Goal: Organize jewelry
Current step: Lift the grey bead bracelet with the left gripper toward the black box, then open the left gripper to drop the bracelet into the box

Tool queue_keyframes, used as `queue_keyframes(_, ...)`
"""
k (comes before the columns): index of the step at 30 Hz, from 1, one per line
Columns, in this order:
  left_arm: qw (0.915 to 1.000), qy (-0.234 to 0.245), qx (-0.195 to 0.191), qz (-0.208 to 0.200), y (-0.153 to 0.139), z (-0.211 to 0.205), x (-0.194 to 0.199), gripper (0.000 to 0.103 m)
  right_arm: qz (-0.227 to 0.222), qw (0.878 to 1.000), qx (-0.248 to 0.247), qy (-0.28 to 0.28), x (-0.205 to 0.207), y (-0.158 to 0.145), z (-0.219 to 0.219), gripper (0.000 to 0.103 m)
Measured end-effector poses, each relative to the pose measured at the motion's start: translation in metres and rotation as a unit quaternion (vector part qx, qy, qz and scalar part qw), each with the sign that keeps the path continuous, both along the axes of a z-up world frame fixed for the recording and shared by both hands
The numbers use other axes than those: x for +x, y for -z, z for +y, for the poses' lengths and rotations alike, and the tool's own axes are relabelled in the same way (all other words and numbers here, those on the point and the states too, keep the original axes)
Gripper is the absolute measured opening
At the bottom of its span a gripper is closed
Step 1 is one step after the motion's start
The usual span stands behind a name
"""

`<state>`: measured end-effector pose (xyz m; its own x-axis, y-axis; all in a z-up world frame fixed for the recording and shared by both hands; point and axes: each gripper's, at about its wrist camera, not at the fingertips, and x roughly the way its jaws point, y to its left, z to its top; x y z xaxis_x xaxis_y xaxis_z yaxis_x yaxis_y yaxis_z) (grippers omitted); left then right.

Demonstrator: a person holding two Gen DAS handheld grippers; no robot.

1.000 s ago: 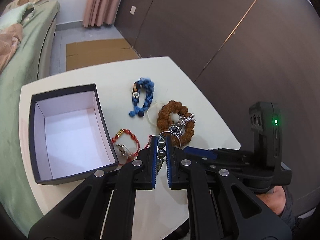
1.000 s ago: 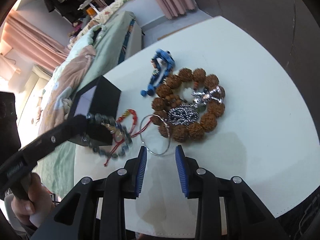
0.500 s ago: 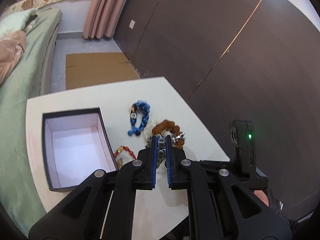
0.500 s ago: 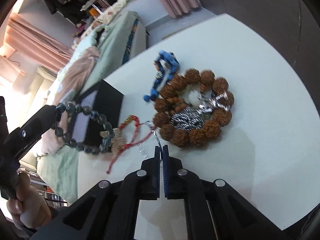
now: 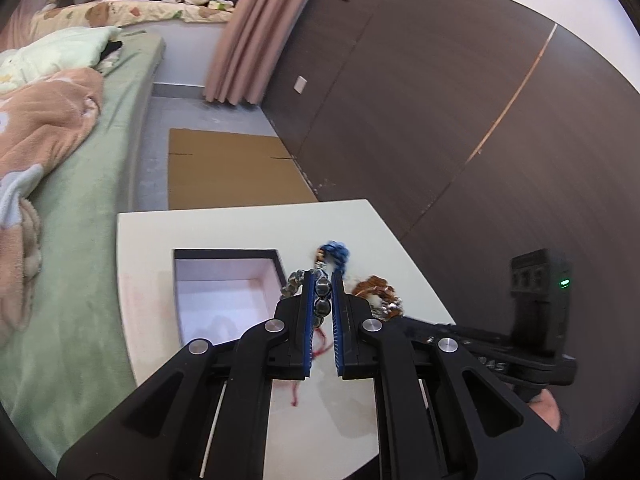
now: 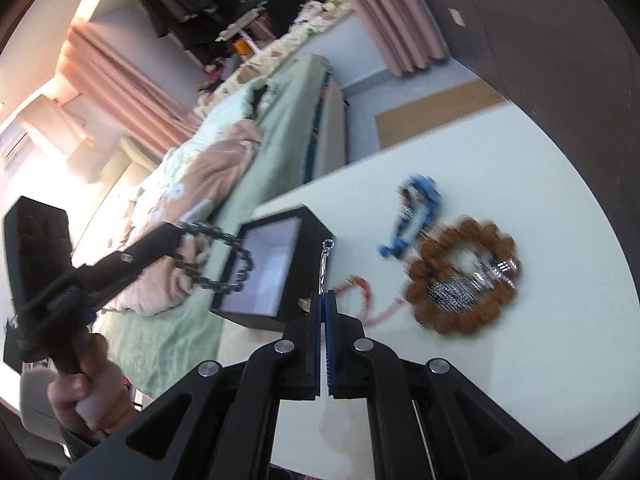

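Note:
My left gripper [image 5: 322, 280] is shut on a dark grey bead bracelet [image 5: 320, 300]. In the right wrist view the bracelet [image 6: 216, 256] hangs in the air beside the open black box [image 6: 276, 272], whose inside is white [image 5: 224, 300]. My right gripper [image 6: 324, 300] is shut on a thin silver hoop with a clasp [image 6: 326, 260], held above the table. A red cord bracelet [image 6: 356, 288], a blue bracelet [image 6: 416, 208] and a brown seed bracelet [image 6: 460, 280] with silver pieces lie on the white table [image 6: 520, 340].
A green bed [image 5: 80, 200] with a peach blanket runs along the table's left. A dark panelled wall [image 5: 460, 120] stands right. Flat cardboard [image 5: 228, 172] lies on the floor beyond the table.
Both grippers have risen from the table. The left one carried the grey bead bracelet up and toward the box. The right one shut on the silver hoop and lifted it.

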<state>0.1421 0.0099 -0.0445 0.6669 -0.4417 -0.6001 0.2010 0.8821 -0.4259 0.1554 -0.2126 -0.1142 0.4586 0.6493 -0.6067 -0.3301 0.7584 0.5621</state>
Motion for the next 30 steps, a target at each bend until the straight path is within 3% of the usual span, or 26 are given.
queue_keyframes(2,0.9999,-0.010,-0.003,0.009,0.002,0.008,0.004,0.018,-0.009,1.000,0.002,-0.011,0.002,-0.008,0.012,0.002)
queue_keyframes(3,0.9997,-0.017,-0.006,0.016,0.004,0.012,0.005,0.050,-0.013,1.000,0.003,-0.017,0.005,-0.012,0.018,0.002)
queue_keyframes(4,0.9994,-0.030,-0.009,0.013,0.003,0.018,0.005,0.070,-0.015,1.000,0.004,-0.021,0.007,-0.014,0.021,0.002)
queue_keyframes(8,0.9983,-0.057,-0.004,-0.010,-0.007,0.031,-0.001,0.076,-0.017,0.999,0.009,-0.039,0.014,-0.021,0.042,0.002)
queue_keyframes(10,0.9973,-0.070,-0.011,-0.017,-0.010,0.039,-0.004,0.087,-0.017,0.999,0.007,-0.046,0.017,-0.022,0.049,0.002)
queue_keyframes(13,0.9956,-0.091,-0.009,-0.023,-0.015,0.050,-0.006,0.089,-0.013,0.998,0.017,-0.058,0.022,-0.024,0.059,0.002)
queue_keyframes(16,0.9940,-0.106,-0.007,-0.025,-0.018,0.057,-0.009,0.094,0.010,0.995,0.034,-0.094,0.033,-0.021,0.077,0.007)
queue_keyframes(18,0.9933,-0.113,-0.007,-0.025,-0.019,0.060,-0.010,0.096,0.030,0.995,0.017,-0.096,0.039,-0.016,0.083,0.012)
queue_keyframes(20,0.9928,-0.118,-0.006,-0.021,-0.018,0.062,-0.011,0.096,0.018,0.997,0.013,-0.074,0.035,-0.018,0.074,0.076)
queue_keyframes(21,0.9927,-0.119,-0.004,-0.019,-0.018,0.062,-0.012,0.096,0.006,0.998,0.012,-0.060,0.032,-0.021,0.069,0.084)
queue_keyframes(25,0.9930,-0.118,0.003,-0.011,-0.015,0.059,-0.015,0.096,-0.005,0.999,0.017,-0.033,0.021,-0.031,0.040,0.085)
queue_keyframes(30,0.9945,-0.105,-0.003,0.002,-0.011,0.047,-0.015,0.096,0.015,0.999,-0.032,-0.002,0.018,-0.017,0.013,0.085)
